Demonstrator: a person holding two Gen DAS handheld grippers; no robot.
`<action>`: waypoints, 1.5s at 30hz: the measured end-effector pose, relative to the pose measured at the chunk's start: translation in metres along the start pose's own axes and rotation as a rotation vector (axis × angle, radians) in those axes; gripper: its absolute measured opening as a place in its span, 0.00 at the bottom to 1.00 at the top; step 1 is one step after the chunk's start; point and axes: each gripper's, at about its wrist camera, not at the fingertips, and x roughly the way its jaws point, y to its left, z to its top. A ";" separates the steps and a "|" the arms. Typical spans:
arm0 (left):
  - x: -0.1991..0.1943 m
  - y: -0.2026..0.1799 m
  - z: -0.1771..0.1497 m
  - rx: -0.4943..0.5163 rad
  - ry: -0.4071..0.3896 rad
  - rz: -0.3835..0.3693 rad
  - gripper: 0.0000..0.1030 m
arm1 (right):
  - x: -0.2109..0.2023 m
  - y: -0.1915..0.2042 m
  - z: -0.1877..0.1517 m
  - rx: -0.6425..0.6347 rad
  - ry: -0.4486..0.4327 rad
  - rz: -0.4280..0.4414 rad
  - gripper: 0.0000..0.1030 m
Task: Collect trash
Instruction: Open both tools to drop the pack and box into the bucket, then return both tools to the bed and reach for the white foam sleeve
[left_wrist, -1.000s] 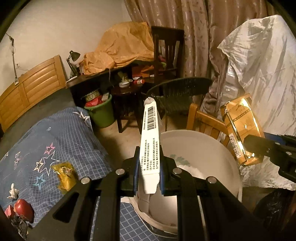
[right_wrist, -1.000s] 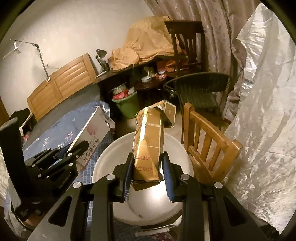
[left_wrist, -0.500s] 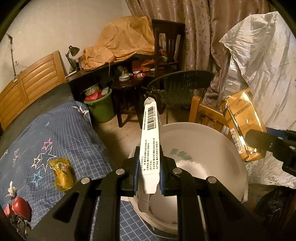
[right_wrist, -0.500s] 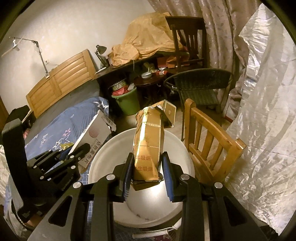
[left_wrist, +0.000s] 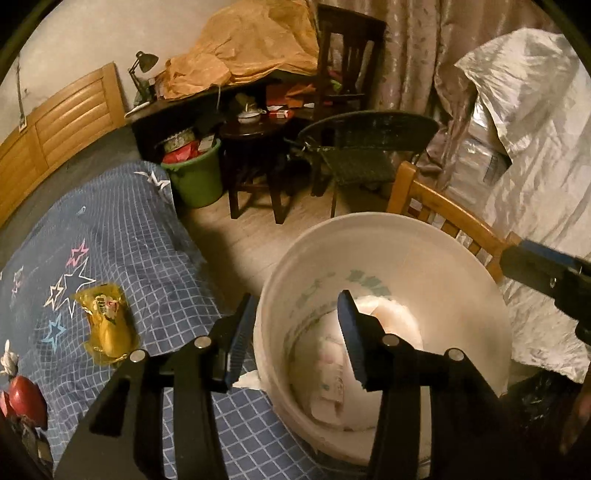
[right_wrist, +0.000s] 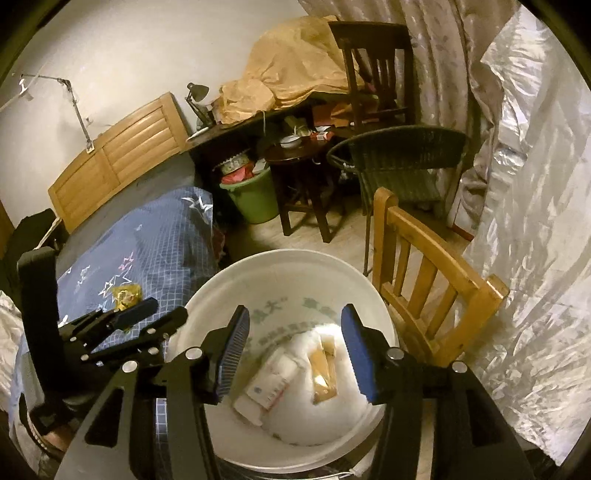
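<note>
Both grippers hang over the white bucket (right_wrist: 284, 266) with their jaws spread wide and nothing between them. The left gripper (left_wrist: 293, 332) straddles the bucket's near rim, one finger outside above the blue checked bedspread (left_wrist: 122, 236). The right gripper (right_wrist: 293, 347) sits squarely over the mouth. Down inside lie a white carton (right_wrist: 267, 387) and a gold packet (right_wrist: 325, 373), side by side. A yellow wrapper (left_wrist: 107, 321) rests on the bedspread, apart from the rim. A wooden chair (right_wrist: 428, 280) crowds the bucket's right edge.
</note>
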 end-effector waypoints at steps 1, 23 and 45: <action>-0.001 0.001 0.000 -0.004 -0.003 0.001 0.43 | 0.000 -0.001 -0.001 0.002 0.000 0.001 0.52; -0.130 0.153 -0.131 -0.266 -0.158 0.334 0.70 | -0.024 0.106 -0.087 0.088 -0.135 0.271 0.89; -0.191 0.382 -0.294 -1.194 -0.131 0.262 0.64 | 0.031 0.286 -0.187 -0.209 0.232 0.493 0.90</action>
